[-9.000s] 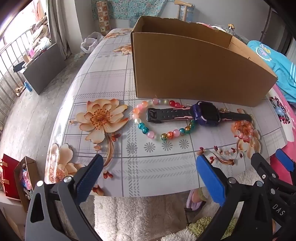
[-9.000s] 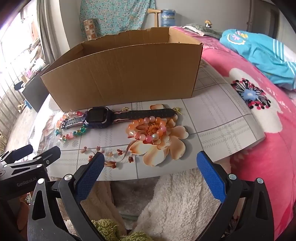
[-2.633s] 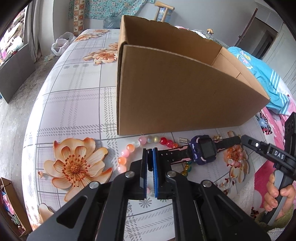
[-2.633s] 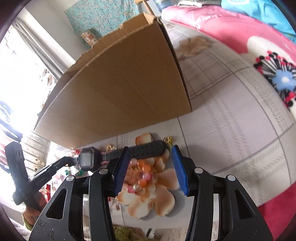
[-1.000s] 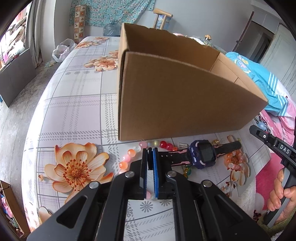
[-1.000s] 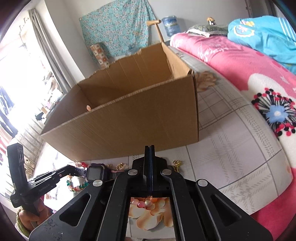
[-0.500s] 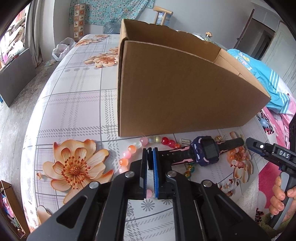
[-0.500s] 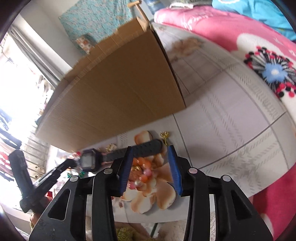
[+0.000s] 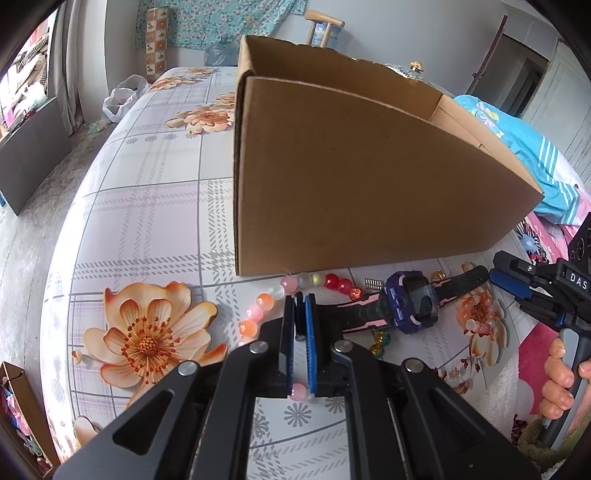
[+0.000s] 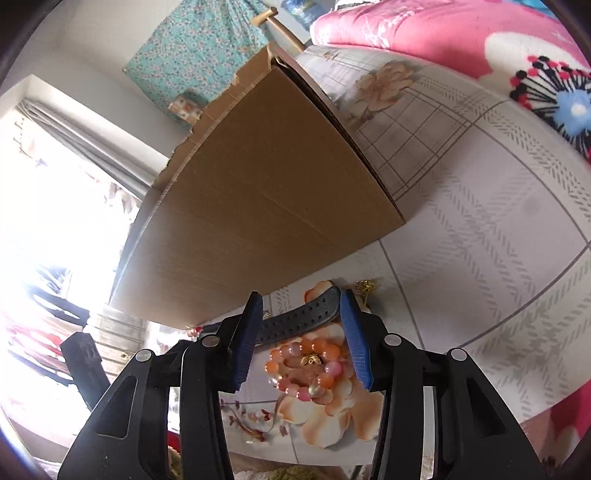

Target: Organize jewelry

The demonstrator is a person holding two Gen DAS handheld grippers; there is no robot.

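My left gripper (image 9: 300, 321) is shut on the end of the watch strap (image 9: 334, 314). The purple watch (image 9: 413, 306) lies on the floral tablecloth in front of the cardboard box (image 9: 351, 184), over a multicoloured bead bracelet (image 9: 258, 314). My right gripper (image 10: 301, 332) is open, its blue pads on either side of the watch's other strap end (image 10: 306, 314) and above an orange-pink bead bracelet (image 10: 306, 365). The right gripper (image 9: 517, 286) also shows in the left wrist view by the strap tip.
The box (image 10: 266, 192) stands open-topped just behind the jewelry. A small gold earring (image 10: 365, 286) lies beside the strap end. A pink floral blanket (image 10: 461, 33) lies to the right. The table edge runs close below both grippers.
My right gripper was shut and raised a second ago; it has opened and dropped over the strap end and orange bracelet. My left gripper stays shut on the strap.
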